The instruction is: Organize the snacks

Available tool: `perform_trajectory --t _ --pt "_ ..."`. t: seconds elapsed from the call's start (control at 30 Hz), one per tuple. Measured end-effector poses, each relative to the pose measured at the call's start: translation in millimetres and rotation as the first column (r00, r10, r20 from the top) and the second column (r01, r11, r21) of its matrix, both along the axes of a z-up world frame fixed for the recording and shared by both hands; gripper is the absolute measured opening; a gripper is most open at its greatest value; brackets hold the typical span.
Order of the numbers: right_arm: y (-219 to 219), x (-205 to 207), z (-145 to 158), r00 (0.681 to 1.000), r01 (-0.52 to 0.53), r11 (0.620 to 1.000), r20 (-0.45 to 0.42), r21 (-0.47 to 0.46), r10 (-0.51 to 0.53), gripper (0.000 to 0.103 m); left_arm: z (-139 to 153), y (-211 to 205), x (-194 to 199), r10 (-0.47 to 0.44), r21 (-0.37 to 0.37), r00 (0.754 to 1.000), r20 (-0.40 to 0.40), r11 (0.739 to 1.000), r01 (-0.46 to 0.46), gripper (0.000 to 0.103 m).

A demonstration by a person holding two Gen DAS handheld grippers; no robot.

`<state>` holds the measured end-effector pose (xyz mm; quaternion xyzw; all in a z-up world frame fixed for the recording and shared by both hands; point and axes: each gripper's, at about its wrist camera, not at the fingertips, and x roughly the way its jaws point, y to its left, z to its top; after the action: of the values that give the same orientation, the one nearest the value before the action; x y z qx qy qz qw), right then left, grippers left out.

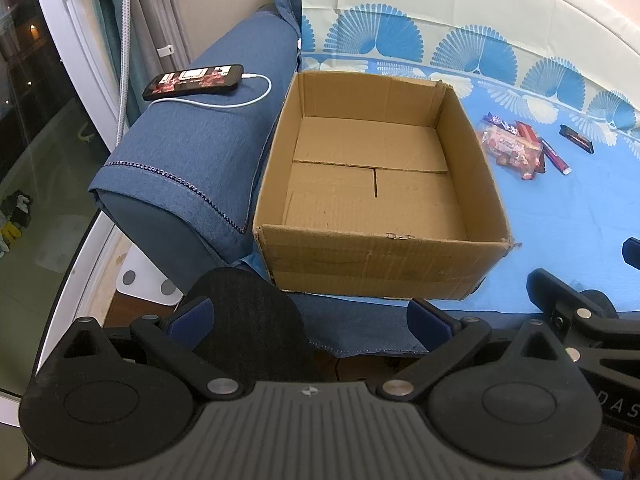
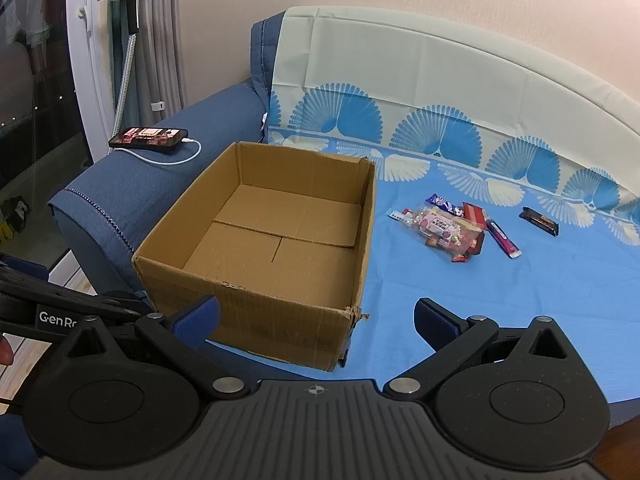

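Note:
An open, empty cardboard box (image 1: pixel 476 160) (image 2: pixel 172 240) sits on a blue cloth on the sofa seat, against the blue armrest. To its right lies a small pile of snacks: a clear candy bag (image 1: pixel 512 150) (image 2: pixel 446 230), a purple bar (image 2: pixel 502 238) and a red bar (image 2: pixel 472 212). A dark bar (image 1: pixel 576 139) (image 2: pixel 538 221) lies apart, farther right. My left gripper (image 1: pixel 310 320) is open and empty in front of the box. My right gripper (image 2: pixel 316 318) is open and empty near the box's front right corner.
A phone (image 1: pixel 194 82) (image 2: pixel 148 137) on a white cable lies on the armrest (image 1: pixel 192 156) left of the box. A window and curtain are at far left. The sofa back (image 2: pixel 400 64) is draped with patterned cloth. The right gripper's body (image 1: pixel 580 316) shows at lower right.

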<state>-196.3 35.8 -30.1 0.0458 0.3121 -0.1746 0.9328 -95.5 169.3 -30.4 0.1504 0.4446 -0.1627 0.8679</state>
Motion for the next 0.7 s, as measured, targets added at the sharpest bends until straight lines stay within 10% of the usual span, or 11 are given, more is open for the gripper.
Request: perform_trajectory --t 0.7 --pt "-36 12 -17 0.998 0.032 0.995 0.052 0.091 -0.036 0.103 -7 -43 18 -0.063 0.082 0.998 -0.026 0.995 0.065 0.103"
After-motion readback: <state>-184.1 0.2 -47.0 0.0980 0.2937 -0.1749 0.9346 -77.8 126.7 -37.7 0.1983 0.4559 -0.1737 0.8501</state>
